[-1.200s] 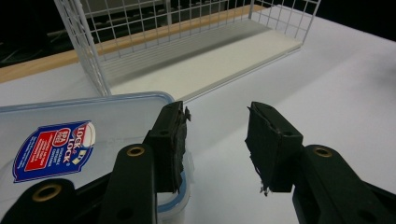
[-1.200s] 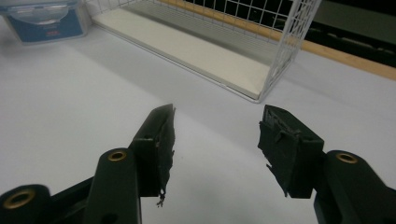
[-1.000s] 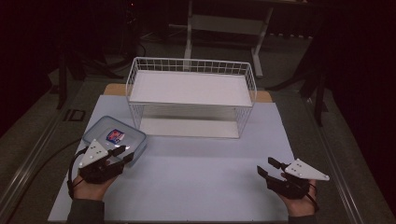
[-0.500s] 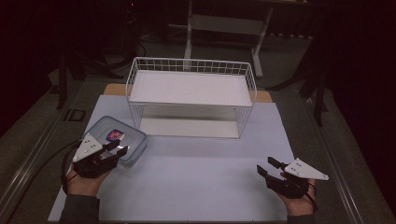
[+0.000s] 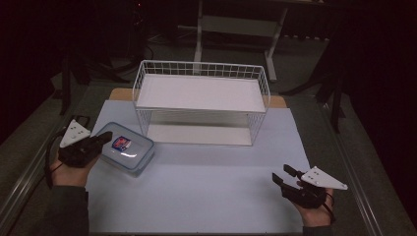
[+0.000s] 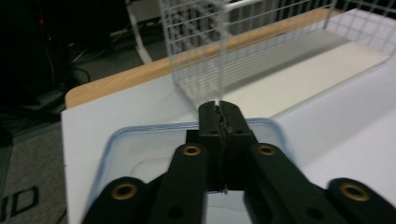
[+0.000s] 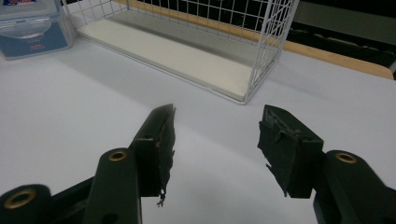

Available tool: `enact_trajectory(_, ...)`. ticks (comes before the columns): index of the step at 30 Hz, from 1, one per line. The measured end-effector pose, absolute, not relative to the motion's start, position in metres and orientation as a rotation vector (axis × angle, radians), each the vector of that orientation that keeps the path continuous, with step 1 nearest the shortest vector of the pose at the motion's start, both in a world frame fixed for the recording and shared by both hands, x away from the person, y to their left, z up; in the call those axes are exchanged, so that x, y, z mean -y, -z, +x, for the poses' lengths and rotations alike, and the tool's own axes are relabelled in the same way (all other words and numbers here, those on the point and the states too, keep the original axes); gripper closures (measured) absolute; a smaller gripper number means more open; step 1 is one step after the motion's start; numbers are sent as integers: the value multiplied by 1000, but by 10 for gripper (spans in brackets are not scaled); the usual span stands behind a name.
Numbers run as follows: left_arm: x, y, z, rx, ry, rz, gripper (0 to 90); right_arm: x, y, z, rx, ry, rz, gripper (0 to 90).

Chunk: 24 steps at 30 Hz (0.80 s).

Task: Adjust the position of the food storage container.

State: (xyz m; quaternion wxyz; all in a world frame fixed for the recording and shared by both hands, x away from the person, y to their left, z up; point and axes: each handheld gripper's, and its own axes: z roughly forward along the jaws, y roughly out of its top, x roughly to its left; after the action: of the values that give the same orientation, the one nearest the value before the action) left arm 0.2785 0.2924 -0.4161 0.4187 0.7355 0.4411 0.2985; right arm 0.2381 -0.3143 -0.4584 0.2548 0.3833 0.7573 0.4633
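A clear lidded plastic container (image 5: 129,149) with a blue and red label lies at the left of the pale mat. My left gripper (image 5: 105,137) hovers at its left edge, tips over the lid. In the left gripper view the left gripper (image 6: 219,110) has its jaws pressed together above the container lid (image 6: 140,145); they have just been closing, with nothing between them. My right gripper (image 5: 281,176) rests low near the mat's front right corner. Seen in its own view, the right gripper (image 7: 217,127) stands open with only bare mat between the jaws.
A white wire shelf rack (image 5: 201,66) stands at the back middle of the mat (image 5: 211,187), open at the front, also seen as the rack (image 6: 201,46) and the rack (image 7: 275,42). The container (image 7: 30,23) lies left of it. A wooden table edge (image 5: 278,102) shows behind.
My left gripper has shifted left and away from the container's near side to its left edge, and its jaws have shut. The right gripper has stayed put.
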Motion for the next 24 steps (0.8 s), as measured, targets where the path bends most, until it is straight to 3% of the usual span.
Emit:
enact_trajectory(11, -332, 432, 316, -1274, -767, 1810, 897, 316, 458, 239, -2046, -1270, 1043, 442)
enact_trajectory(24, -347, 458, 343, -1402, -712, 1832, 897, 316, 459, 240, -2044, -1274, 1049, 438)
